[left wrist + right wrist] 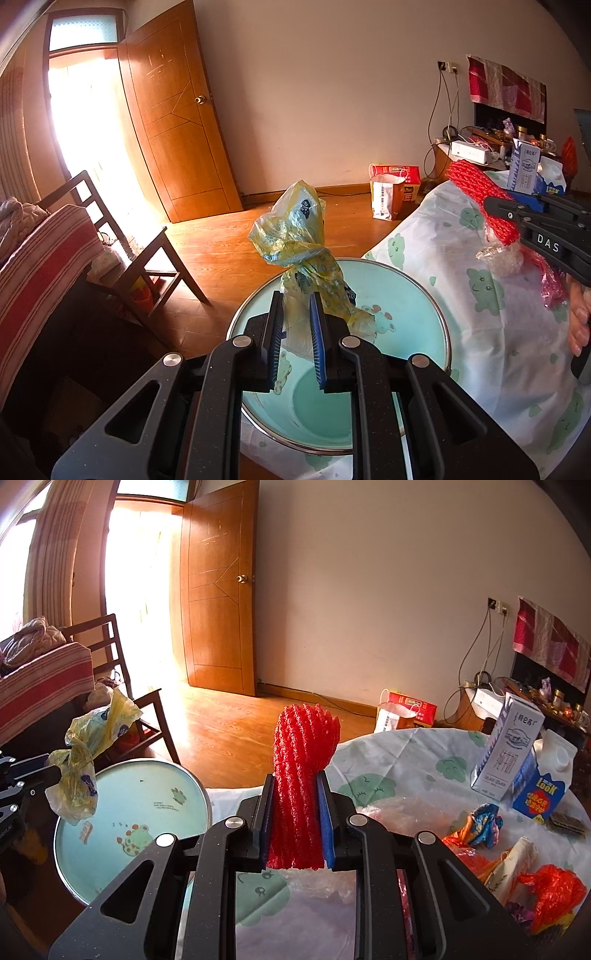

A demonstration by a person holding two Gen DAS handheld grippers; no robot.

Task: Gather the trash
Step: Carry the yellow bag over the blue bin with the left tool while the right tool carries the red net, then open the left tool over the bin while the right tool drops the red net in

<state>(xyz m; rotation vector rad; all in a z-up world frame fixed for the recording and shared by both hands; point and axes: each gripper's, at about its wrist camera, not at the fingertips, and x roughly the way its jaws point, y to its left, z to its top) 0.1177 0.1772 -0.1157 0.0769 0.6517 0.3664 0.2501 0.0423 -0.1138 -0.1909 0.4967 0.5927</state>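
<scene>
Left tool (pixel 297 321) pinches knotted yellow bag (pixel 295 236) above teal basin (pixel 406 280), likely drop spot. Right tool (pixel 295 805) clamps red foam net (pixel 301 760) over table (pixel 424 775); more wrappers (pixel 484 819) wait there.

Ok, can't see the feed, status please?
Left gripper shut on yellow bag over basin. Right gripper shut on red netting. Nothing blocking.

Round table (pixel 424 775) in printed cloth, cartons (pixel 508 753), crumpled wrappers (pixel 484 821)
</scene>
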